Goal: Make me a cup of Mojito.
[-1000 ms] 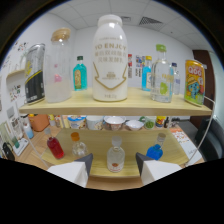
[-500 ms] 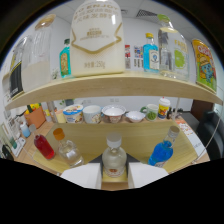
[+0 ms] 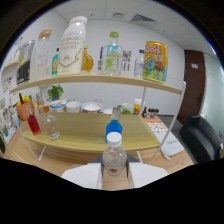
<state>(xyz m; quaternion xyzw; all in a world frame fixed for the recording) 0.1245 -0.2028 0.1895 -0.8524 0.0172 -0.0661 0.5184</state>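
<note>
While the gripper sits low in front of the wooden shelf unit, its two pale fingers are spread apart, and right between them stands a small clear bottle with a white cap. The inner edges of both fingers come very close to the bottle's sides, but whether they actually press on the glass I cannot tell, so no call on a firm grip. The bottle is upright, with a little amber liquid low inside. Just beyond it, on the lower shelf, stands a blue bottle, almost in line with the capped one. Off to the left on that same shelf are a clear glass bottle and a red bottle, close together. At the back of the lower shelf a row of bowls and cups lines up, with a small green plant beside them. Up on the top shelf we have a big white jug, a clear water bottle with a green cap, and a yellow snack bag at the right end.
</note>
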